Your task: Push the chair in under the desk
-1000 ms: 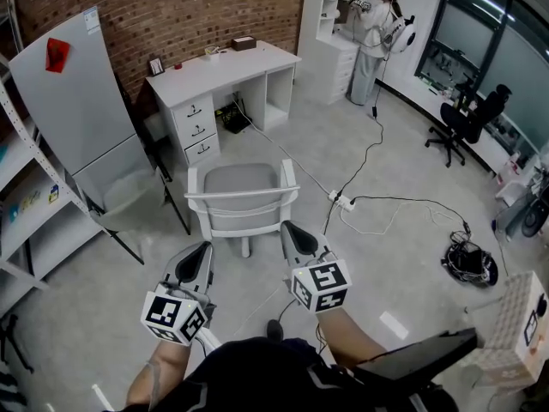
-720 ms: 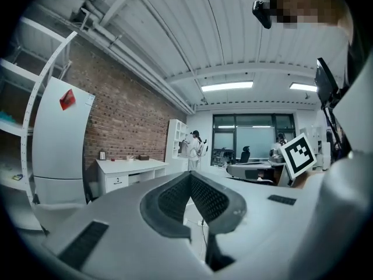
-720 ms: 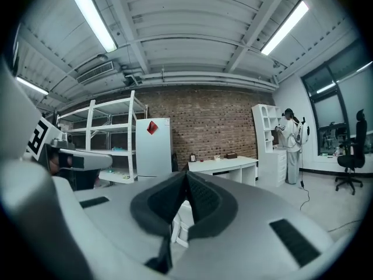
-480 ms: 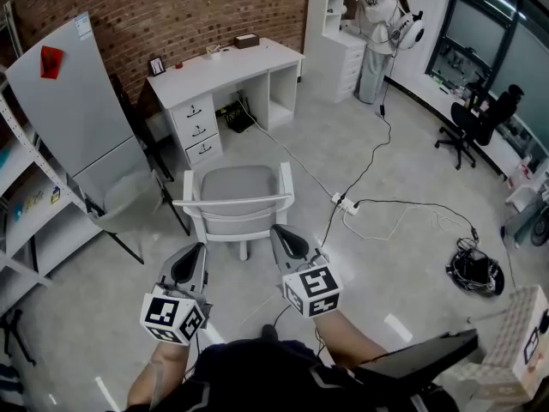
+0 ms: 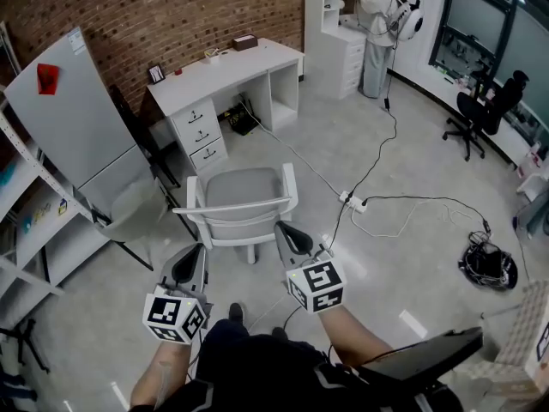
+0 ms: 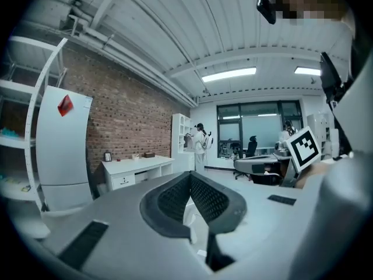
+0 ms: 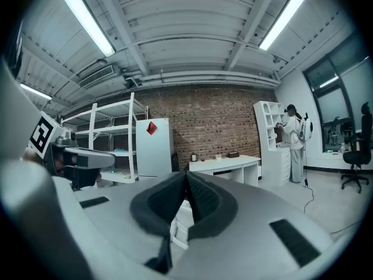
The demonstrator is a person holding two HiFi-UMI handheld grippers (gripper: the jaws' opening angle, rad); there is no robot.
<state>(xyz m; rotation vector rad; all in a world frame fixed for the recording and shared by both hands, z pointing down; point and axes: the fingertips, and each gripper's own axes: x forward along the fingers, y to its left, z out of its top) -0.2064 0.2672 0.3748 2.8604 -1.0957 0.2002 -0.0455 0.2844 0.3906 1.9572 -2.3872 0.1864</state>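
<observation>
A chair (image 5: 243, 192) with a grey seat and a white frame stands on the floor, its back rail toward me. The white desk (image 5: 225, 69) with drawers is against the brick wall beyond it, with a gap of floor between them. My right gripper (image 5: 283, 227) is shut and empty, its tip right at the right end of the chair's back rail; whether it touches I cannot tell. My left gripper (image 5: 201, 249) is shut and empty, just short of the left end of the rail. The left gripper view shows shut jaws and the desk (image 6: 137, 167) far off; the right gripper view shows the desk (image 7: 230, 163) too.
A grey panel (image 5: 81, 118) leans on a stand left of the chair, beside white shelving (image 5: 21, 221). A power strip (image 5: 353, 202) and cables cross the floor on the right. A person (image 5: 377, 24) stands at far shelves. A black office chair (image 5: 467, 118) and a cable bundle (image 5: 489, 269) are at the right.
The view has moved forward toward the chair. Both grippers now sit closer to the chair's back rail, the right one up against it. Both stayed shut.
</observation>
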